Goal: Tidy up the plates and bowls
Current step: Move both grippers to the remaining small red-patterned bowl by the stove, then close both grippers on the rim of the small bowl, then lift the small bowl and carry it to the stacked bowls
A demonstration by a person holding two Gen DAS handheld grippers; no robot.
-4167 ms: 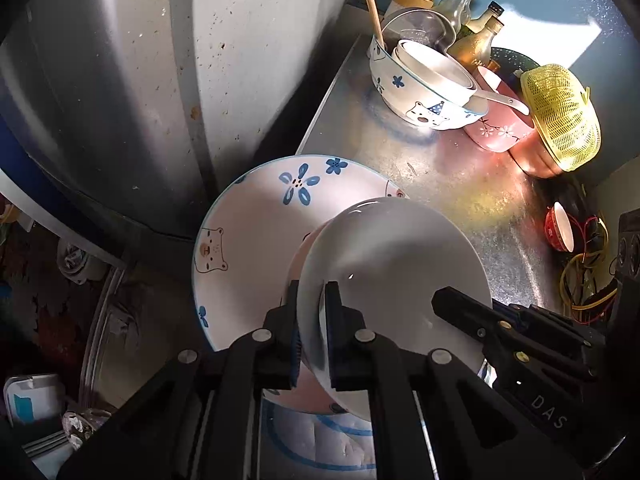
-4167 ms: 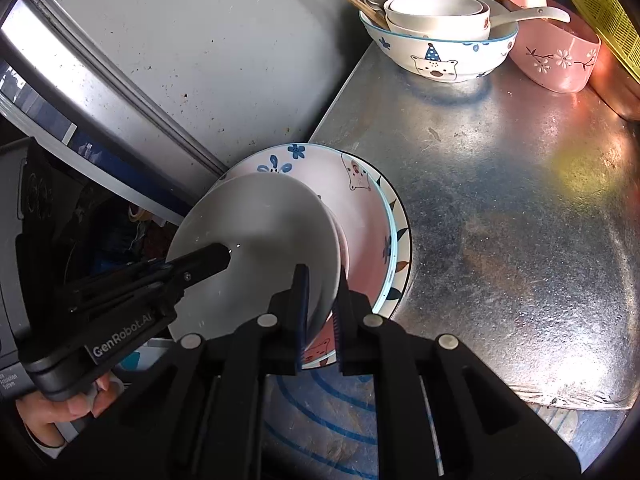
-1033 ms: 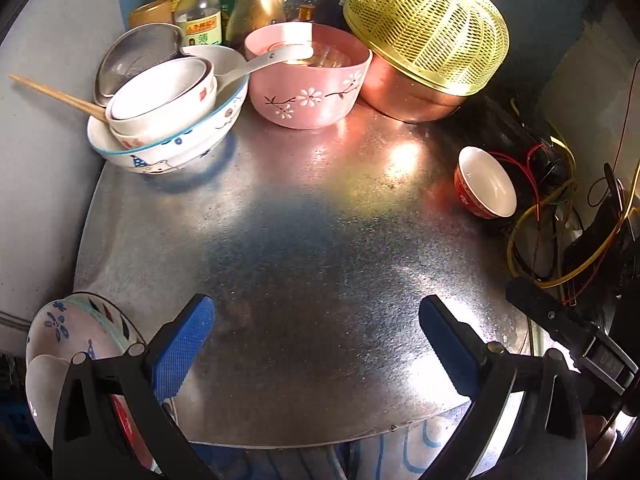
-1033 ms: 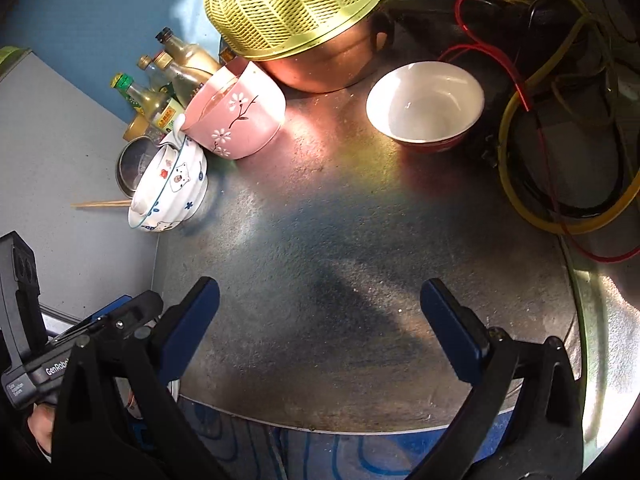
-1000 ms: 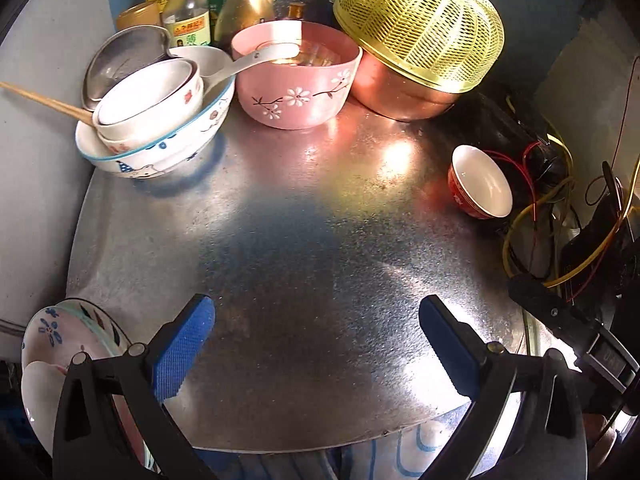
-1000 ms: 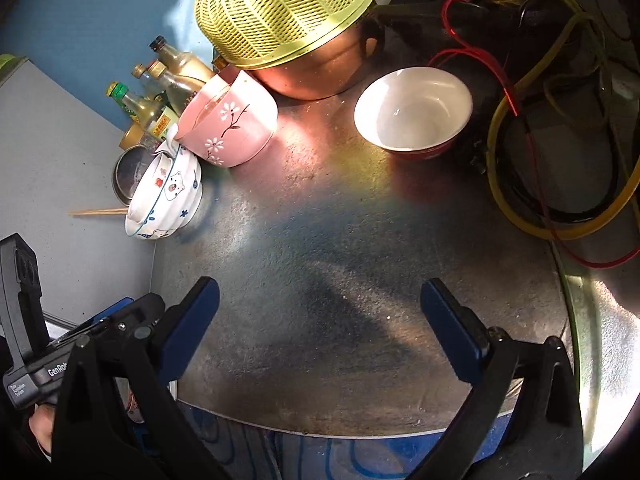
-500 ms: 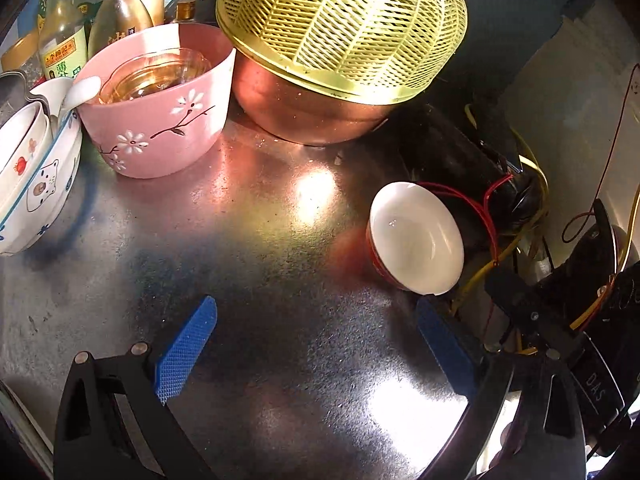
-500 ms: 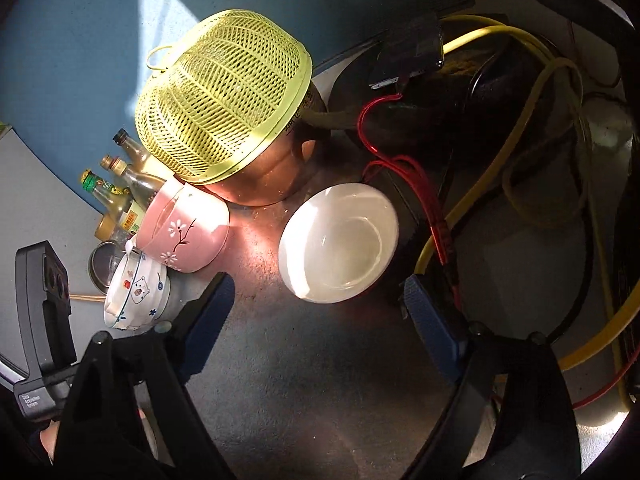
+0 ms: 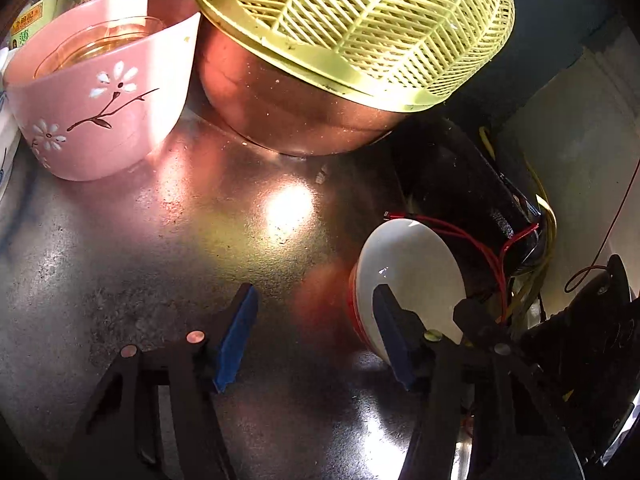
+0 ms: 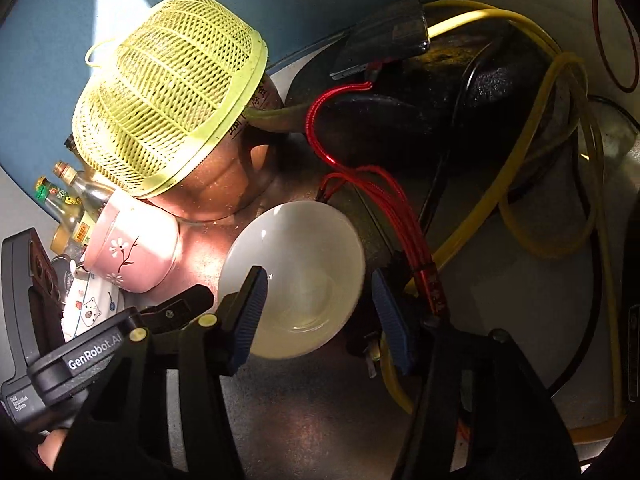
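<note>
Red on the outside and white on the inside, a small bowl (image 10: 296,280) sits on the shiny metal counter (image 9: 160,248), close to its right edge. Red wires (image 10: 376,192) and a yellow hose (image 10: 500,184) lie just beside it.

Both grippers come at this bowl. The right gripper (image 10: 320,312) has one blue pad (image 10: 250,312) over the bowl's left side and the other pad past its right rim, so the bowl is between its jaws. The jaws are closing, but the pads do not press on the bowl yet.

The left gripper (image 9: 312,336) is beside the bowl on its left. Its right pad (image 9: 390,332) shows in front of the bowl's white inside, and I cannot tell if it touches. Its jaws are closing too, with only bare counter between them.

Farther back stands a pink bowl (image 9: 100,92) with white flowers and a glass inside. Next to it is a copper bowl (image 9: 280,104) with a yellow basket (image 9: 360,20) upside down on top. Some bottles (image 10: 72,200) stand behind.
</note>
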